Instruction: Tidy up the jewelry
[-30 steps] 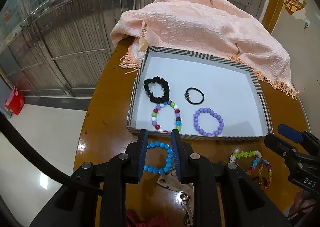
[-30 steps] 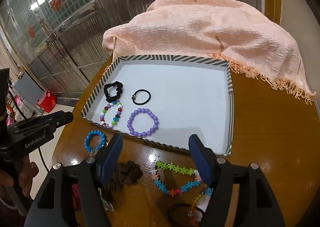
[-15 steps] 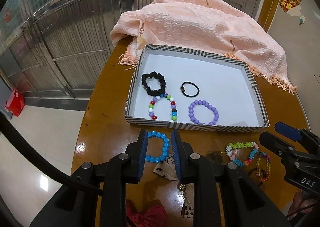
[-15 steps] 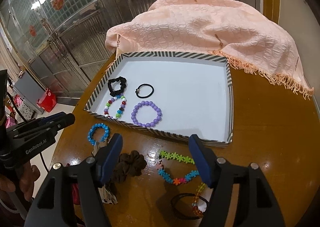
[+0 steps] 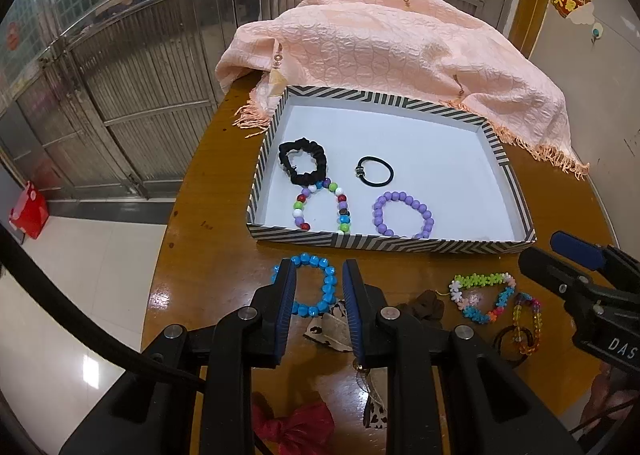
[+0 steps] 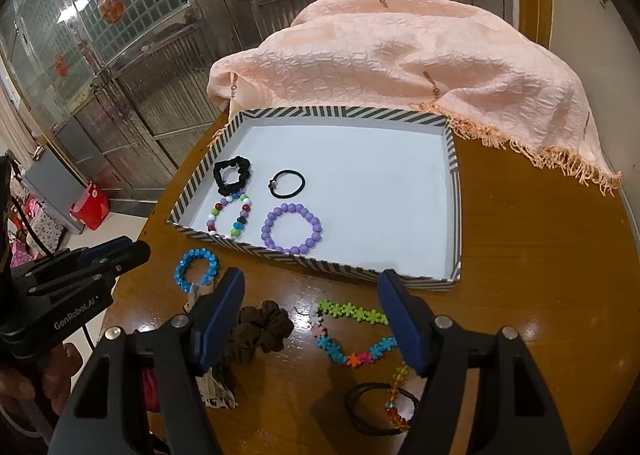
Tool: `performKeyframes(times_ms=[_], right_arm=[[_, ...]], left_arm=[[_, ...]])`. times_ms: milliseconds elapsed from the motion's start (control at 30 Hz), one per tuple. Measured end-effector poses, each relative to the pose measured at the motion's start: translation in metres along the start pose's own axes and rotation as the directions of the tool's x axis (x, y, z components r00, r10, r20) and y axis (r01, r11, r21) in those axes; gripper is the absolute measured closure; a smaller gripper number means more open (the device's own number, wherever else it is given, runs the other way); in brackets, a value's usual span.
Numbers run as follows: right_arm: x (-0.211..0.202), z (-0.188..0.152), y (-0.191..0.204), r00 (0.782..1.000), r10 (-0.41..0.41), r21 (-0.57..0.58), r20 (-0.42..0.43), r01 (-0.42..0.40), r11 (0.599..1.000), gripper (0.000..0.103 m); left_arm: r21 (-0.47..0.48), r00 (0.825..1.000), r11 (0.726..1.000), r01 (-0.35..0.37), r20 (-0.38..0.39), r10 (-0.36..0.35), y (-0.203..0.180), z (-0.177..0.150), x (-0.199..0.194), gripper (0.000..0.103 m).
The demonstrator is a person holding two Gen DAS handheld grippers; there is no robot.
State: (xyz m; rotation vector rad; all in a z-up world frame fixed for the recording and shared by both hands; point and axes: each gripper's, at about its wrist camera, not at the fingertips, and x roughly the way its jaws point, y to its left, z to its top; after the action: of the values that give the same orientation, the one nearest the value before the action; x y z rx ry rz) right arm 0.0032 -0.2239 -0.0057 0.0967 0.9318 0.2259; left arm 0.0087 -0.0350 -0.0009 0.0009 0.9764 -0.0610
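A striped tray [image 5: 390,246] [image 6: 454,183] holds a black scrunchie [image 5: 303,159], a black hair tie [image 5: 375,171], a multicolour bead bracelet [image 5: 322,209] and a purple bead bracelet [image 5: 403,213] [image 6: 291,228]. On the table in front lie a blue bead bracelet [image 5: 318,291] [image 6: 197,269], a brown scrunchie [image 6: 260,329], a flower bracelet [image 5: 482,297] [image 6: 350,329] and an amber bead bracelet [image 6: 396,395]. My left gripper [image 5: 319,269] hovers over the blue bracelet, jaws narrowly apart, holding nothing. My right gripper [image 6: 312,287] is wide open above the flower bracelet.
A peach fringed cloth [image 5: 400,55] is heaped behind the tray. A leopard-print piece [image 5: 328,329] and a red bow [image 5: 296,425] lie near the front edge. A black hair tie [image 6: 372,409] lies by the amber beads. The round wooden table [image 6: 540,255] drops off at left.
Both grippers have drawn back from the tray, which now looks farther away. The blue bracelet stays on the table between the left fingers. Jaw openings are unchanged.
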Motion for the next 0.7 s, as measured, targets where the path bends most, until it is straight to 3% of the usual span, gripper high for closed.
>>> performKeyframes(times_ms=[700], right_arm=[[0.0041, -0.0004, 0.006, 1.0, -0.008, -0.009, -0.014, 0.008, 1.0, 0.029]], left_arm=[[-0.015, 1.0, 1.0, -0.001, -0.018, 0.001, 0.0073, -0.0083, 0.0036, 0.093]])
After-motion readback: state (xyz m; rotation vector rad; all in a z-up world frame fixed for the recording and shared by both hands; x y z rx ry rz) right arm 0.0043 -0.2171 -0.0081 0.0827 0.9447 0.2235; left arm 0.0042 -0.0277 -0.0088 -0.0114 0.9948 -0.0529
